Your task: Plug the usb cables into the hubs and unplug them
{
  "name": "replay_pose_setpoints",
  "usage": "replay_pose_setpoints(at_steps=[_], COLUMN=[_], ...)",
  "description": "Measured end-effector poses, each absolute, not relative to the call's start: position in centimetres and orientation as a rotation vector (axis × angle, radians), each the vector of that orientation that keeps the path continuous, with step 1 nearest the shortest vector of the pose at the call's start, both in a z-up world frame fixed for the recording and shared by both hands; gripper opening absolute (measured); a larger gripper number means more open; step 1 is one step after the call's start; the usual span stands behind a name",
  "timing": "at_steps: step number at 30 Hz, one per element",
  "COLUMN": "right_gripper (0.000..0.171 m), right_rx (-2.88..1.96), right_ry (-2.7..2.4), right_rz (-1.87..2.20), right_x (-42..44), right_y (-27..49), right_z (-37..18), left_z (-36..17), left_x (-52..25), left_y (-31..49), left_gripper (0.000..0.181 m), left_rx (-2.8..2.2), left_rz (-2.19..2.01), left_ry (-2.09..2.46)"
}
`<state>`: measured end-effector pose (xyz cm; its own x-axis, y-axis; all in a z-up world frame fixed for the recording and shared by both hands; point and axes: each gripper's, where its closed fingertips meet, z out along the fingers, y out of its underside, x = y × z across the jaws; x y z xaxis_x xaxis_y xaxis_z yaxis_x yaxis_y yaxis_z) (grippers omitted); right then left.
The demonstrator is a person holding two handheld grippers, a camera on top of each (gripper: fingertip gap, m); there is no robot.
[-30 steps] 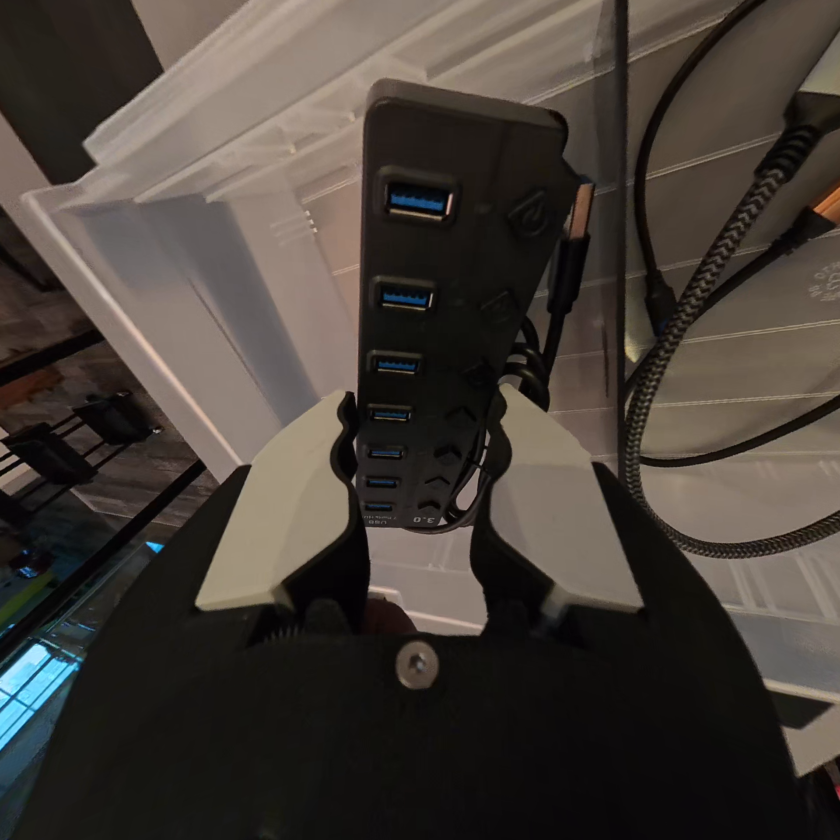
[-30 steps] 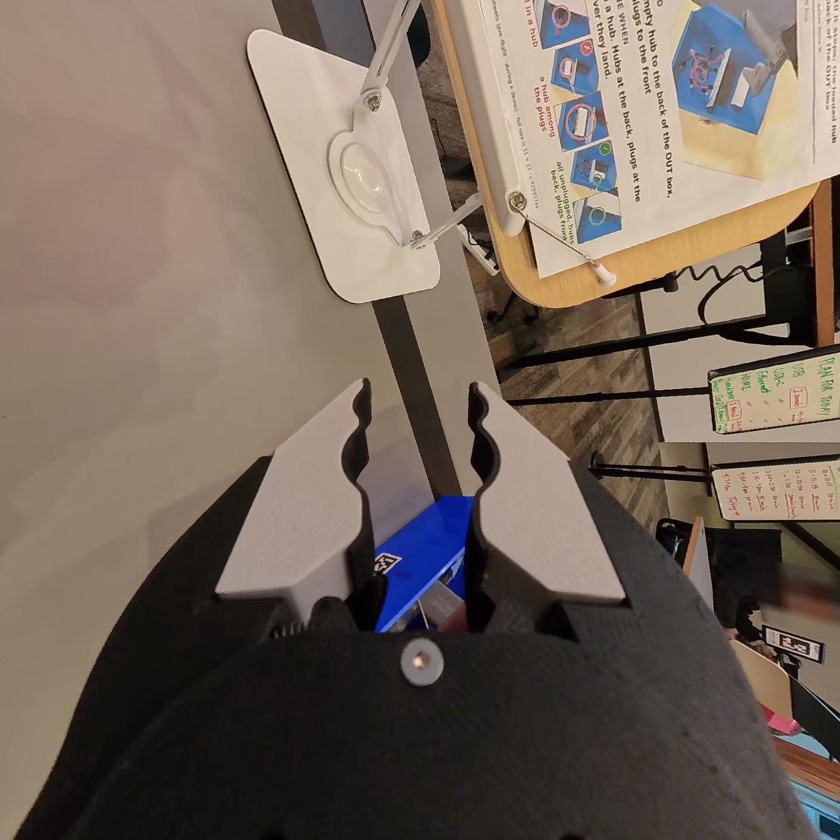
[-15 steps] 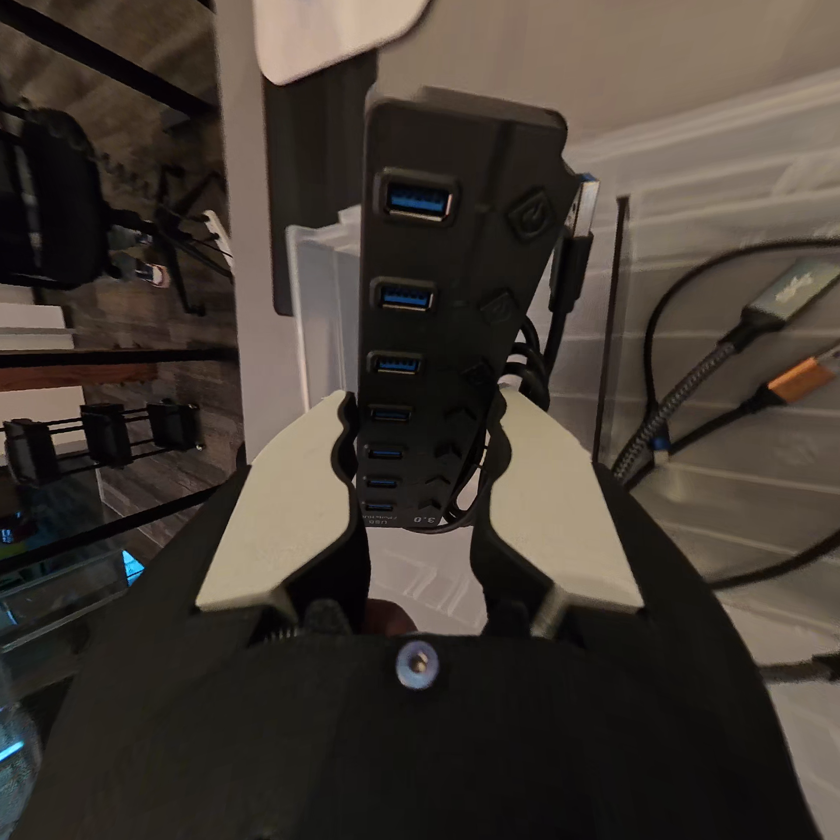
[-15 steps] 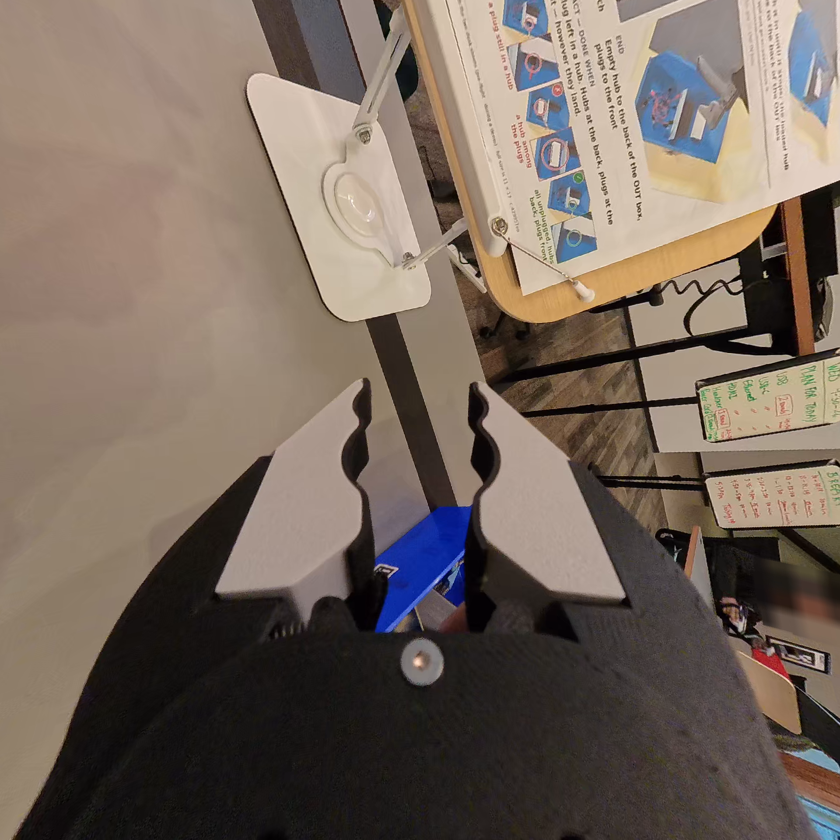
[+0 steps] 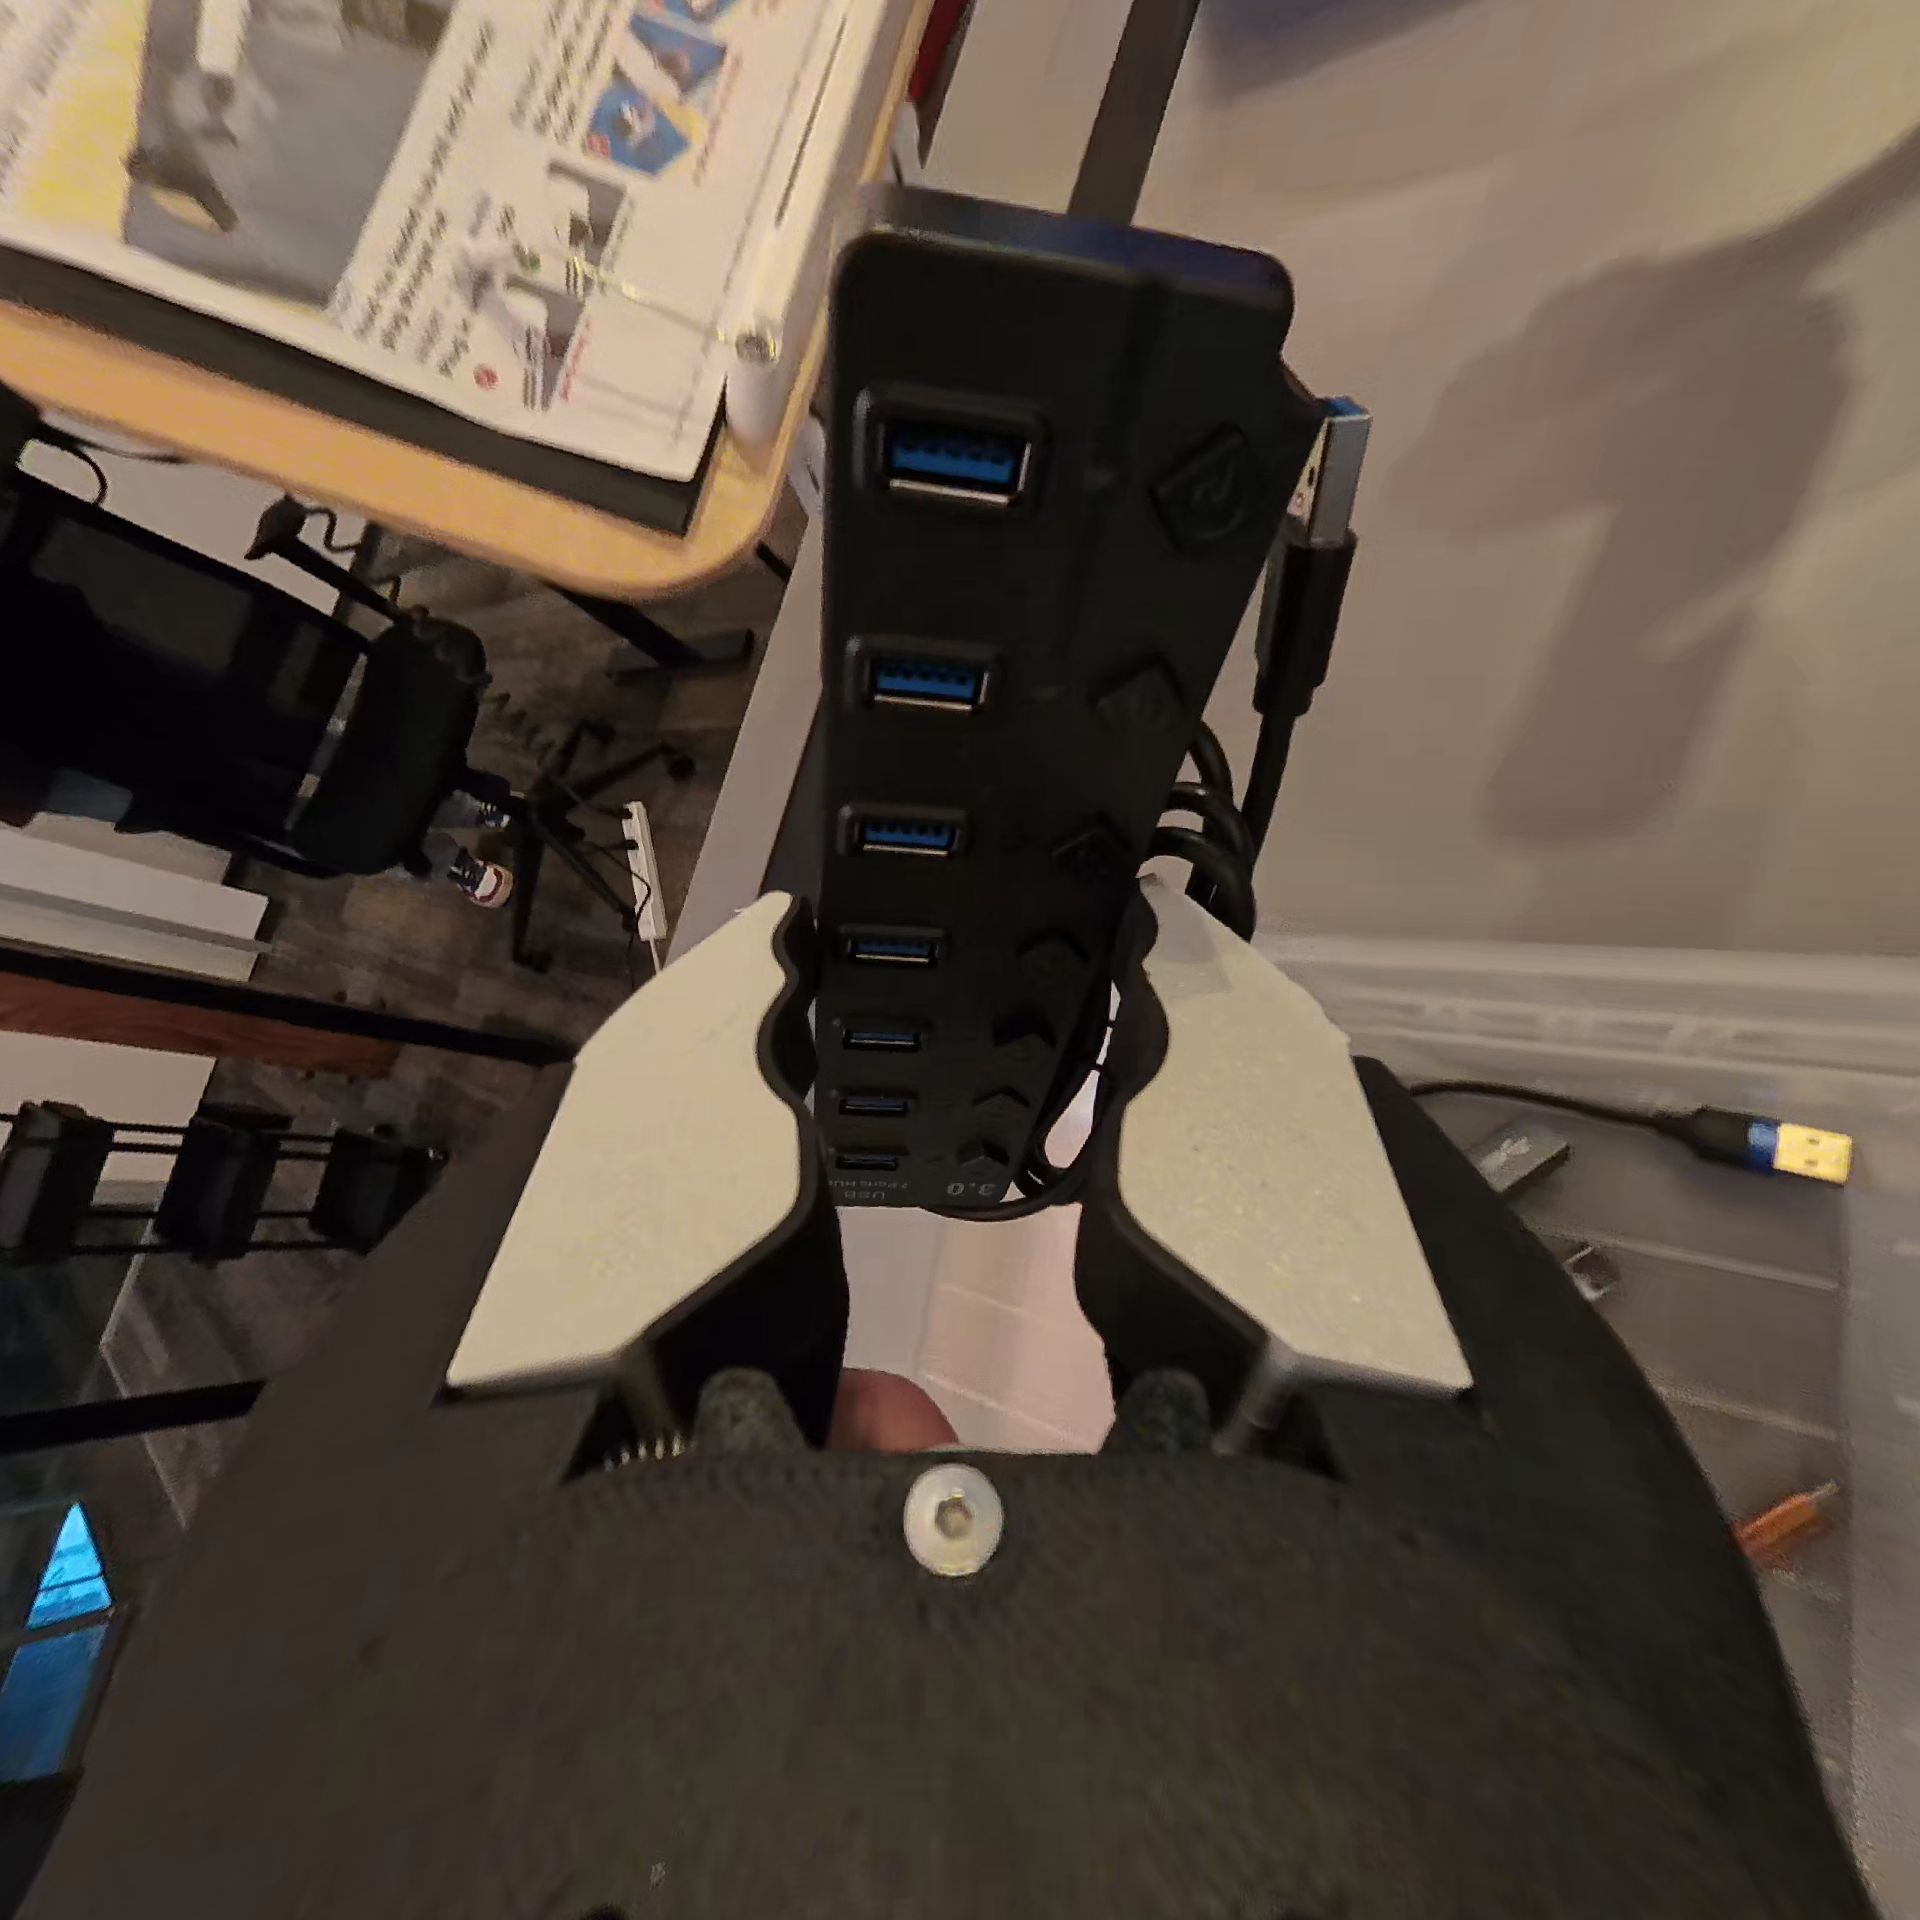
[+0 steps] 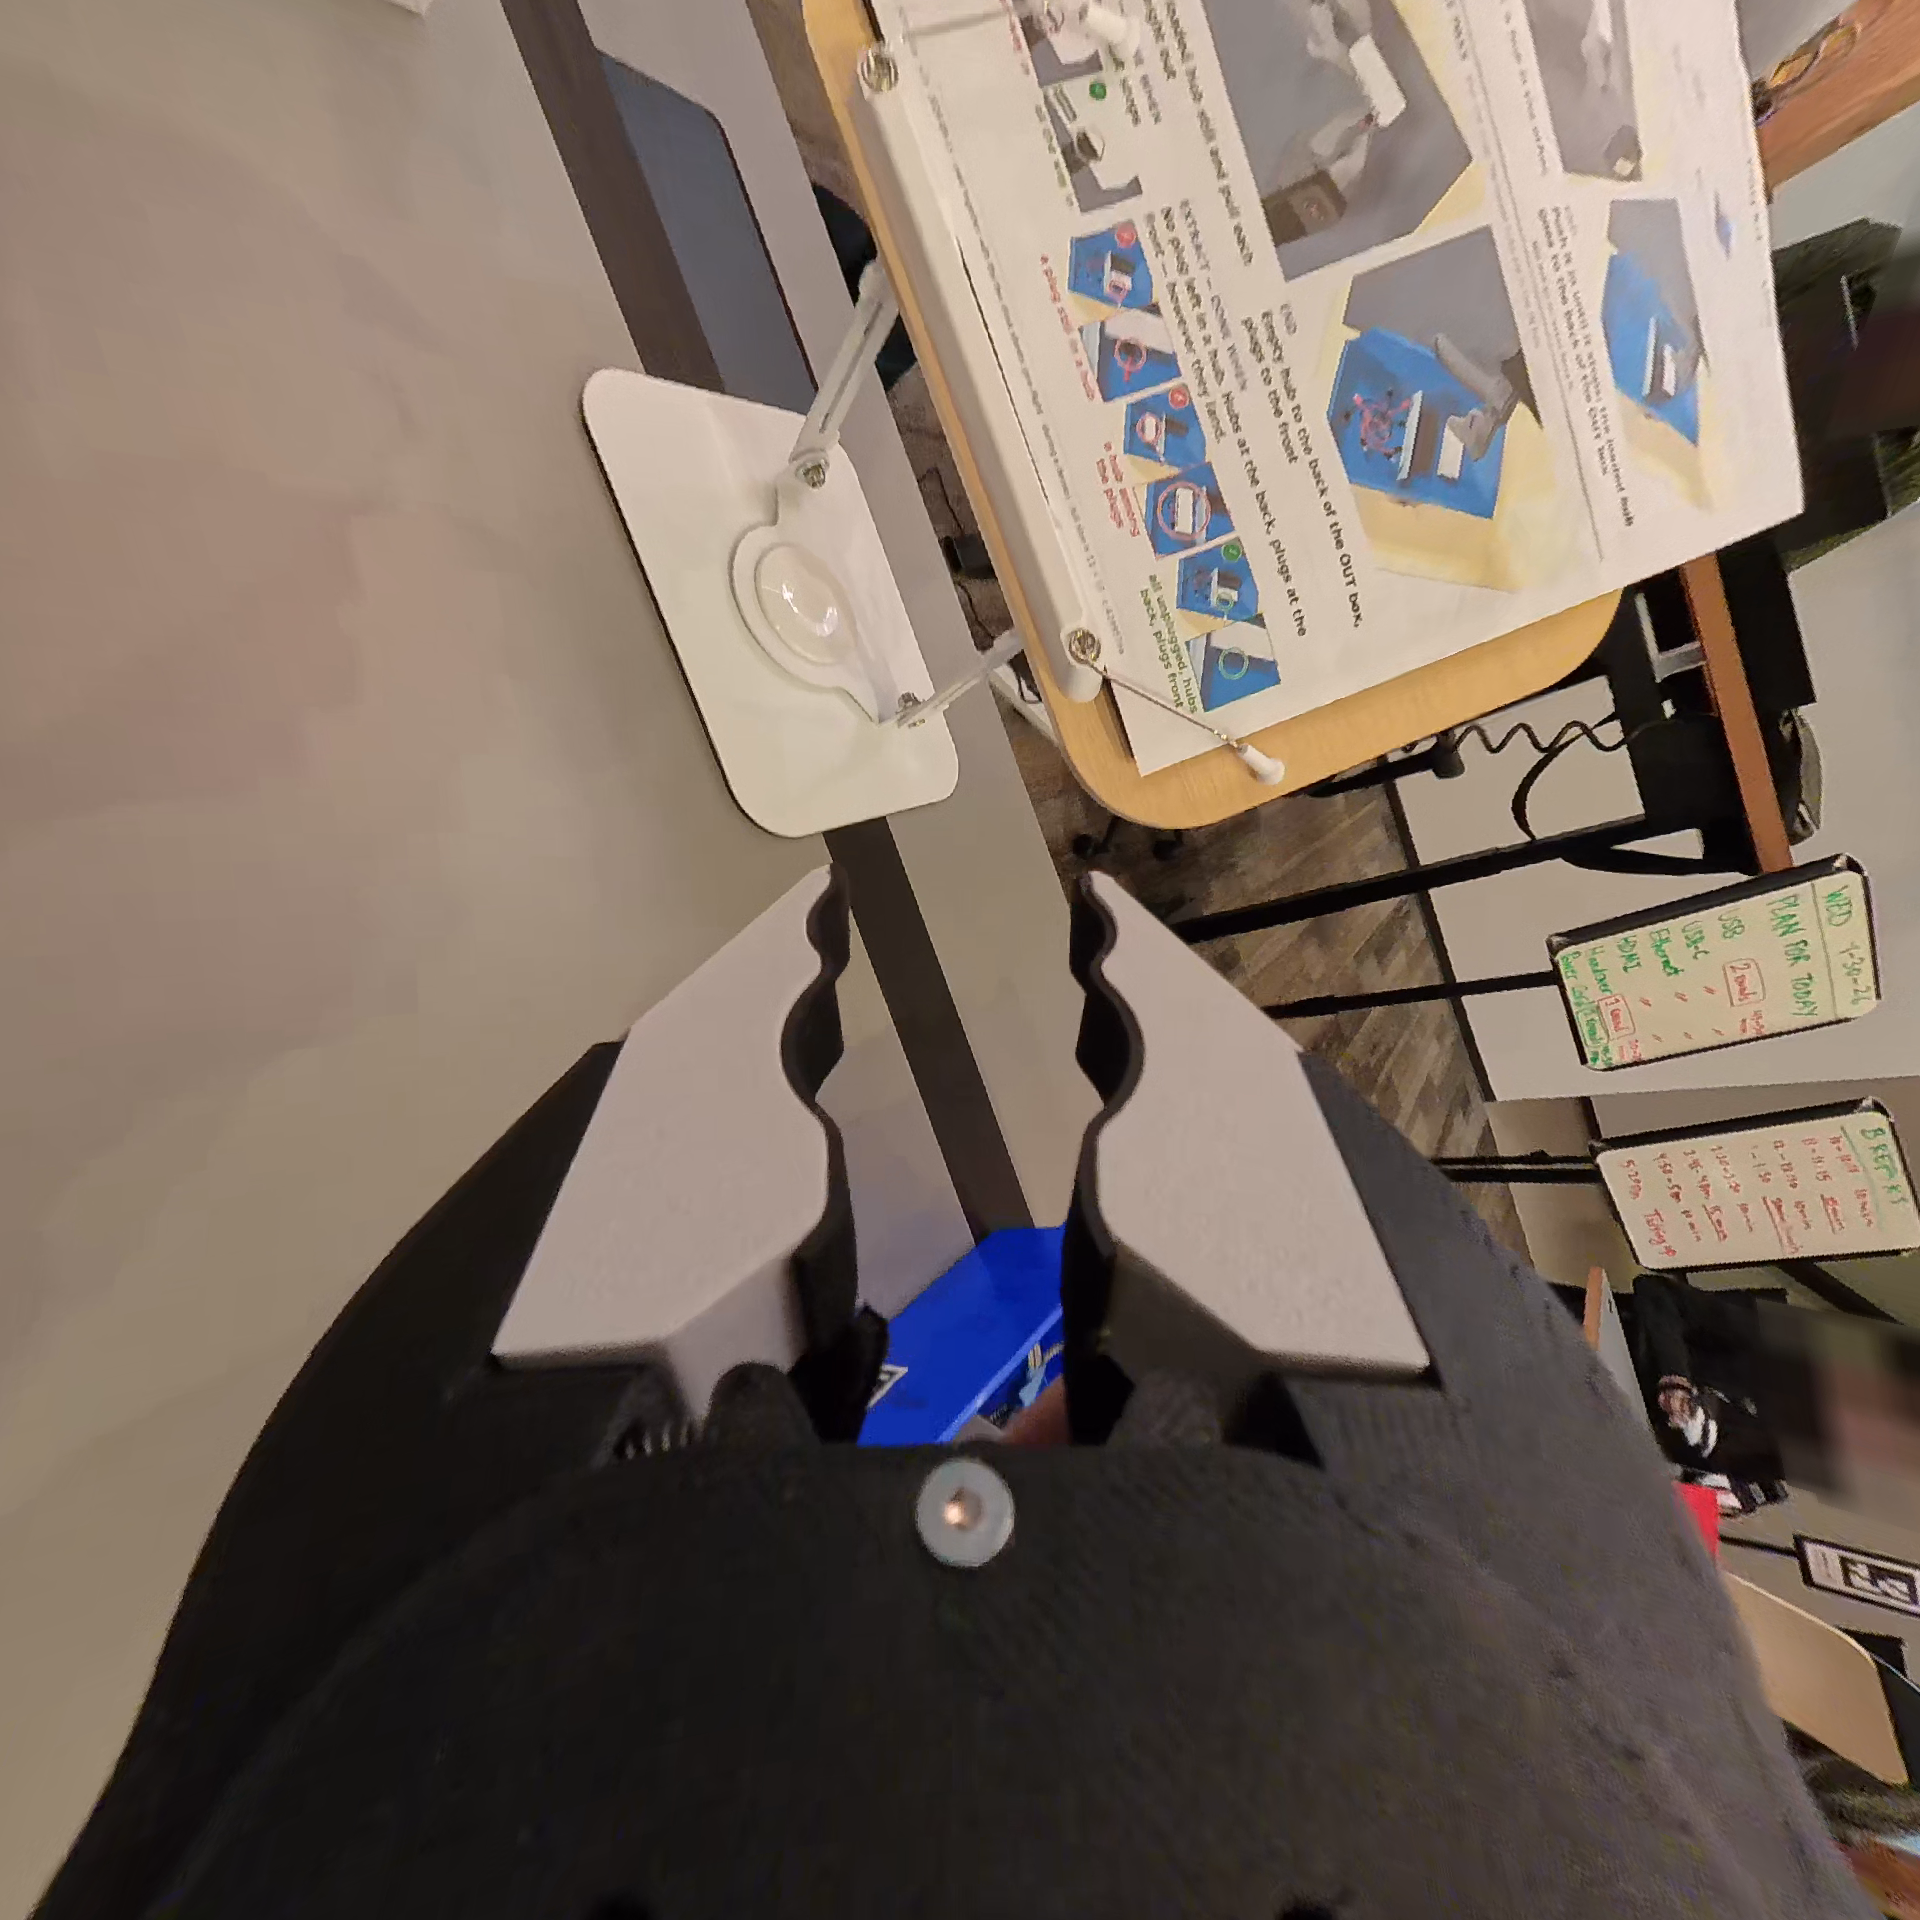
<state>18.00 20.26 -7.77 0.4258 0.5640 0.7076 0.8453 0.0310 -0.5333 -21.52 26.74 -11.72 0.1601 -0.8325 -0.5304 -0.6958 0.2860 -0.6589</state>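
My left gripper (image 5: 961, 925) is shut on a long black USB hub (image 5: 1039, 644) with a row of blue ports, all empty. It holds the hub by its near end, pointing away from me above the grey table. The hub's own cable hangs beside it, its plug (image 5: 1320, 499) sticking up at the right. A loose cable with a gold and blue plug (image 5: 1787, 1151) lies in a clear plastic box (image 5: 1558, 1029) at lower right. My right gripper (image 6: 956, 894) is open and empty over the grey table's edge; no hub or cable shows there.
A wooden board with printed instruction sheets (image 6: 1351, 312) stands past the table edge, also in the left wrist view (image 5: 416, 260). A white stand base (image 6: 769, 613) sits on the table (image 6: 260, 623). A blue box (image 6: 977, 1340) shows behind the right fingers. Two small whiteboards (image 6: 1714, 966) stand farther off.
My left gripper has swung the hub up and away from the clear box, now facing the table edge and instruction board. My right gripper has shifted slightly, staying open.
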Motion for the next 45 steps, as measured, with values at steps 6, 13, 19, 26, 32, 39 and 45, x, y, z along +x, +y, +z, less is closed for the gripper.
replay_pose_setpoints(at_steps=[6,13,19,26,32,39,45], right_gripper=[0.042,0.05,0.058,0.061,0.058,0.058,0.051], right_rx=[-1.595,-1.425,-1.256,-1.287,-1.413,-1.442,-1.42], right_ry=[-1.27,-1.317,-1.335,-1.375,-1.388,-1.402,-1.383], right_rz=[-0.294,-0.029,0.09,0.094,-0.022,-0.015,0.083], right_x=[16.4,10.4,5.4,3.8,4.9,4.5,3.6], right_y=[19.3,16.5,13.8,13.4,15.3,16.1,16.0], right_z=[-6.9,-5.2,-3.6,-4.8,-7.1,-8.6,-8.5], left_z=[-8.7,-6.5,-8.6,-10.8,-11.5,-12.1,-12.5], left_x=[-17.1,-8.9,-1.9,2.3,3.7,4.2,3.5], left_y=[24.1,21.0,19.3,19.2,19.0,19.0,19.2], left_gripper=[0.055,0.055,0.055,0.055,0.055,0.054,0.055], left_rx=[-1.344,-1.215,-1.175,-1.191,-1.196,-1.213,-1.237], left_rz=[-0.187,-0.256,-0.271,-0.247,-0.199,-0.153,-0.116], left_ry=[1.64,1.756,1.901,2.014,2.082,2.142,2.162])
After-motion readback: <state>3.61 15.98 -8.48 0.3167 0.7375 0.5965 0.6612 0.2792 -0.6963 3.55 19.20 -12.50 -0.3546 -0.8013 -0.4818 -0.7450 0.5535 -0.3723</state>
